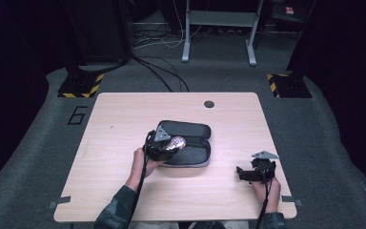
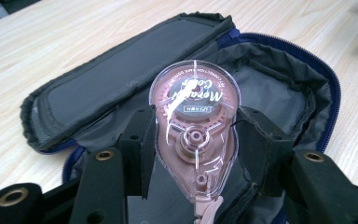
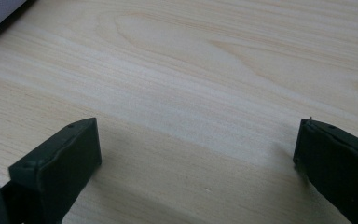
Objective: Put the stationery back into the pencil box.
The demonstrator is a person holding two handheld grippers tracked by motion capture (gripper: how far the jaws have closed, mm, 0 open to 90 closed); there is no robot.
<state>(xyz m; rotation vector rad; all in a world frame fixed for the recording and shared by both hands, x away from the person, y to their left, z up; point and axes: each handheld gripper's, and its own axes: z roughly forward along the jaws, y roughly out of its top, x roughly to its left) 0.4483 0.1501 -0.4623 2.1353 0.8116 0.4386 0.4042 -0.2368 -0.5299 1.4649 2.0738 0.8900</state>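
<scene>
Left gripper view: the left gripper is clamping a pink correction tape dispenser above an open dark pencil case. On the wooden table, the right gripper is resting with jaws spread wide, well apart from the case.

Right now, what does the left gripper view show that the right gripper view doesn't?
The left gripper view shows the left gripper clamped on a pink correction tape dispenser above the open pencil case. The right gripper view shows the right gripper with its jaws wide apart and nothing between them. Both views show the light wooden table.
</scene>
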